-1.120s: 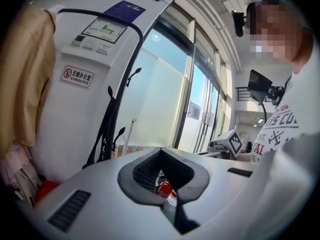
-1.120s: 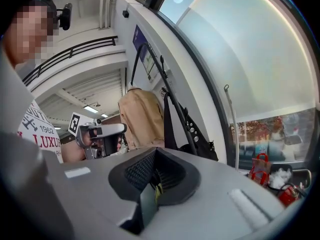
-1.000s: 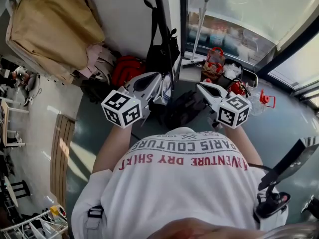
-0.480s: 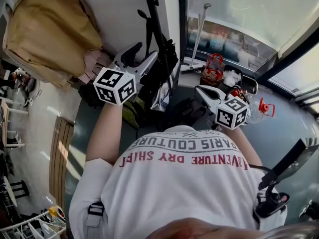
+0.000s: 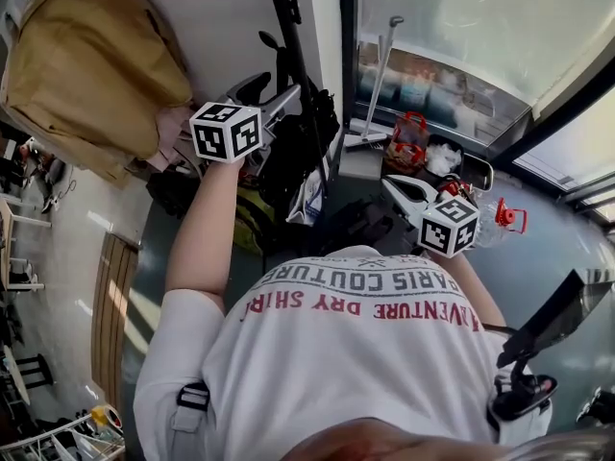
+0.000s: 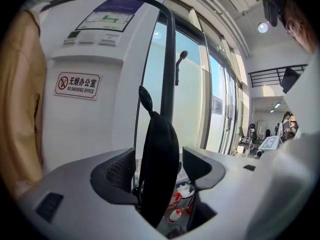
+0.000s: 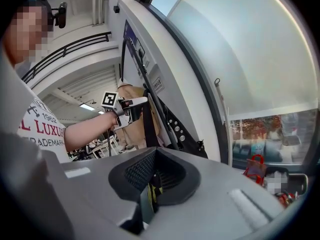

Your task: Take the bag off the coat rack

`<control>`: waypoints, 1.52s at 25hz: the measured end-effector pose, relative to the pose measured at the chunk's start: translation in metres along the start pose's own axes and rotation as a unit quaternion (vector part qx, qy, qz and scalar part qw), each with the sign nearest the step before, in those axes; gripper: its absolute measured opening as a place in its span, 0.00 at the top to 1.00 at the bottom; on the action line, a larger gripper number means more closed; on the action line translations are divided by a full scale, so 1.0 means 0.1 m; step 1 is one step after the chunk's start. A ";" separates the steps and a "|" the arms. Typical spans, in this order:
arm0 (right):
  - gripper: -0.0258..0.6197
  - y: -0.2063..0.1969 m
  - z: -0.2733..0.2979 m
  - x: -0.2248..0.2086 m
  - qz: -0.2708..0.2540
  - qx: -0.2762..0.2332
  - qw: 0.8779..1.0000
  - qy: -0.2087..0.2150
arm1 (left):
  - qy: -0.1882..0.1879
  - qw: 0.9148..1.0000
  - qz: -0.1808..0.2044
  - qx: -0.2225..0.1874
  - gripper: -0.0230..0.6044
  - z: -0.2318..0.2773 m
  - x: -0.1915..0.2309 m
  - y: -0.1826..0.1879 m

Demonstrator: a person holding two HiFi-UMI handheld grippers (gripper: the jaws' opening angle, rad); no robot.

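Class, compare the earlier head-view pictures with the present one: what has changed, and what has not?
The left gripper rose away from the body to the coat rack. Its jaws are opening, with the black bag strap between them, not pinched. The right gripper stayed low, jaws together.

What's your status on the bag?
Left gripper opening, bag strap between jaws, unclamped. Right gripper shut, low. Bag hangs on rack. Coat beside, not blocking.
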State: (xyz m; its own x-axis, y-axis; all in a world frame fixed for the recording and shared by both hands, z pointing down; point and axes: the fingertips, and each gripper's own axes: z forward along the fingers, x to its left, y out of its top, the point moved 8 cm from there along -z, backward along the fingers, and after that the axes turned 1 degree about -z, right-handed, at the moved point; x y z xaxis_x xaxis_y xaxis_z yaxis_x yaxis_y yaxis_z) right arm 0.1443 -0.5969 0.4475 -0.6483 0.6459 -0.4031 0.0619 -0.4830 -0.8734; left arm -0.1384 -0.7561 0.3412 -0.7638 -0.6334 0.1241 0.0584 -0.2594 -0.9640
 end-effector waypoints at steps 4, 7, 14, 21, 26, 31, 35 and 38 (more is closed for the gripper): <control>0.96 -0.02 0.04 -0.04 0.003 0.013 1.000 0.003 | -0.014 0.999 -0.032 -0.004 0.55 0.10 0.05 -0.06; 0.96 -0.03 0.11 -0.03 0.001 0.019 1.000 0.009 | 0.007 1.000 -0.012 -0.001 0.81 0.13 0.05 -0.08; 0.96 -0.06 0.14 -0.05 0.002 0.025 1.000 0.009 | 0.026 1.000 -0.002 0.000 0.96 0.12 0.04 -0.07; 0.96 -0.15 0.16 -0.10 0.011 0.036 0.999 0.005 | 0.030 0.998 -0.035 -0.032 0.96 0.02 0.03 0.01; 0.96 -0.19 0.18 -0.08 0.009 0.044 0.999 0.007 | 0.050 0.996 -0.033 -0.067 0.96 -0.11 0.04 0.29; 0.96 -0.25 0.18 -0.07 0.015 0.050 0.999 0.006 | 0.067 0.995 -0.013 -0.078 0.96 -0.15 0.03 0.63; 0.96 -0.31 0.16 -0.14 0.030 0.054 0.998 -0.002 | 0.061 0.993 -0.029 -0.101 0.96 -0.17 0.10 0.84; 0.96 -0.36 0.15 -0.17 0.038 0.056 0.998 -0.007 | 0.067 0.990 -0.026 -0.125 0.96 -0.23 0.17 1.09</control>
State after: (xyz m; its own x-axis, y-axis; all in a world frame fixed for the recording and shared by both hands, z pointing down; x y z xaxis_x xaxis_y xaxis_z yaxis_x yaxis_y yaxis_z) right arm 0.1419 -0.5993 0.4903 -0.6563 0.5961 -0.4625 0.0269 -0.5941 -0.8039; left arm -0.1600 -0.7788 0.2329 -0.8406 -0.5180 0.1585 -0.1308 -0.0899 -0.9873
